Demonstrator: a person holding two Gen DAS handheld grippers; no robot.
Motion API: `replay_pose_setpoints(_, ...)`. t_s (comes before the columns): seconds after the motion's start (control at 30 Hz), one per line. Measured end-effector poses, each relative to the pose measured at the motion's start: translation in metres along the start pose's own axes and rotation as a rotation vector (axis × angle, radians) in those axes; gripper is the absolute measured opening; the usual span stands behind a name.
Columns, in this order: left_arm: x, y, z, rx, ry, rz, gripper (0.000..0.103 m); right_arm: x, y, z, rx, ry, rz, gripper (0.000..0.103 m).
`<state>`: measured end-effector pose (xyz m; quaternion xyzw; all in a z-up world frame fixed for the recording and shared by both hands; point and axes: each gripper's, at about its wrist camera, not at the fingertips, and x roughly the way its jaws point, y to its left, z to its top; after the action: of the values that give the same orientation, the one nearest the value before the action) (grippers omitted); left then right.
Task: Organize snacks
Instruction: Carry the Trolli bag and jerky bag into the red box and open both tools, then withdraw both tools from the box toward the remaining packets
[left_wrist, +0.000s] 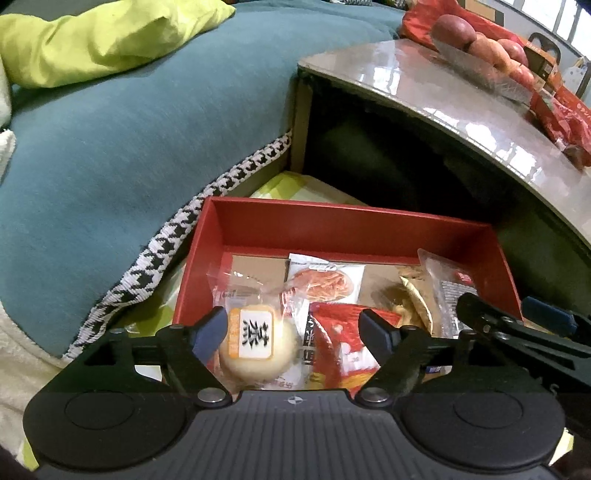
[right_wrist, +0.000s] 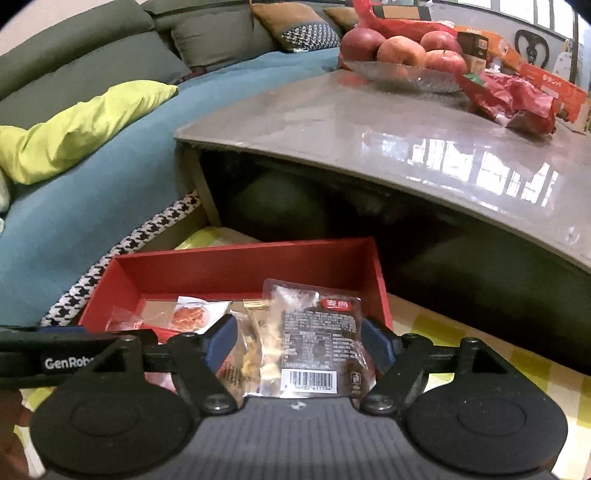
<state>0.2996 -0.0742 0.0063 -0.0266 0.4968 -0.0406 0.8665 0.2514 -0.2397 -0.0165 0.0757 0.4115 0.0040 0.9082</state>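
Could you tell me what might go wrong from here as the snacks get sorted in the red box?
1. The left gripper is open over the round bun and the red packet; closing might catch both.
2. The clear packet sits between the right gripper fingers near the red box wall, so it may snag there.
3. The two grippers are close and could collide.

Wrapped snack packets lie jumbled inside open red box

Red cardboard box's near wall is hidden behind the grippers; fine print on the clear plastic snack packet is too blurry to read.
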Motion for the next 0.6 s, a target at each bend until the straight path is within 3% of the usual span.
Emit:
replay_pose_setpoints(0.23,-0.009,-0.001,-0.001,0.0,-0.004,-0.023,0.086,-0.022,-0.011,0.002,0.028,-0.025,-0.009,0.081)
replay_pose_setpoints(0.6,-0.023,0.007,-0.012,-0.002,0.01,-0.039,0.086,-0.037,-0.009,-0.02,0.041,0.018,0.004,0.081)
